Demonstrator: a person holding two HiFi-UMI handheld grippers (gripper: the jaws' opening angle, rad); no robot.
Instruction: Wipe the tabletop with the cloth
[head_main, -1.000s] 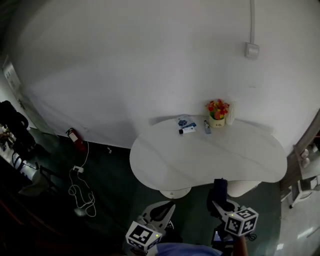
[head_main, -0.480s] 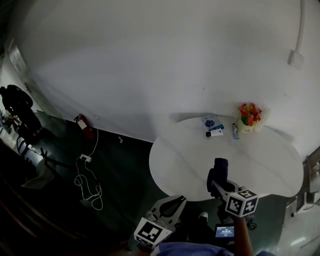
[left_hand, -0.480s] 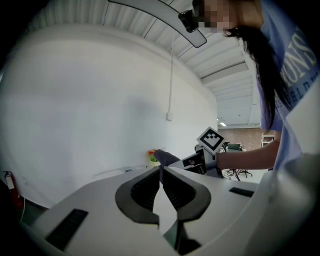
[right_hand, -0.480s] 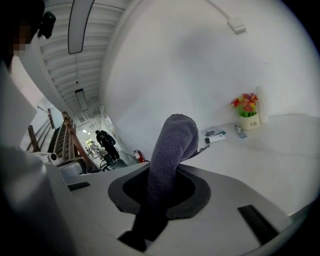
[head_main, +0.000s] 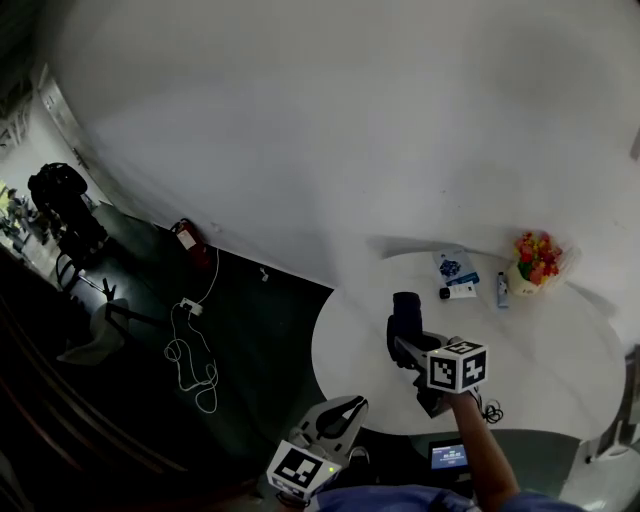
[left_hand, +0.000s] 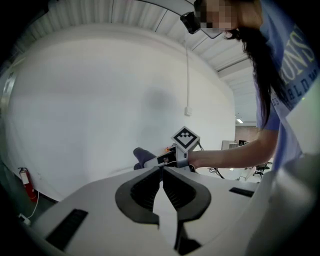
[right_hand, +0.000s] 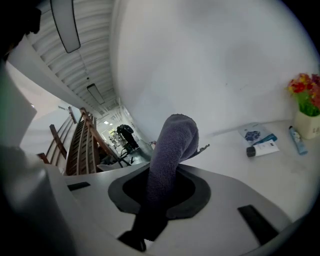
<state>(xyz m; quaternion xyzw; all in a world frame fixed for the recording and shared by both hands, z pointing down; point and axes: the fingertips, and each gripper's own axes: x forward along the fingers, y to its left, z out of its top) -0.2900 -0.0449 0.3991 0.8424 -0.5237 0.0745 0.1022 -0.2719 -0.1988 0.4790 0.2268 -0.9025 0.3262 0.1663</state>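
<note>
My right gripper (head_main: 405, 338) is shut on a dark purple-grey cloth (head_main: 405, 308), held over the near left part of the white tabletop (head_main: 540, 355). In the right gripper view the cloth (right_hand: 172, 147) stands up from between the jaws of the right gripper (right_hand: 161, 176) and droops forward above the tabletop (right_hand: 260, 172). My left gripper (head_main: 338, 415) hangs low, off the table's near edge. The left gripper view shows the left gripper (left_hand: 161, 175) with jaws pressed together and nothing between them, and the cloth (left_hand: 142, 156) beyond.
At the table's far side are a pot of flowers (head_main: 535, 262), a small bottle (head_main: 502, 290), a tube (head_main: 460, 292) and a printed packet (head_main: 453, 266). On the dark floor lie a fire extinguisher (head_main: 188, 238) and a white cable (head_main: 193, 350). A small screen (head_main: 448, 457) glows below.
My right gripper has risen with the cloth from below the table's near edge to over the tabletop. The view has swung left. The left gripper stays low.
</note>
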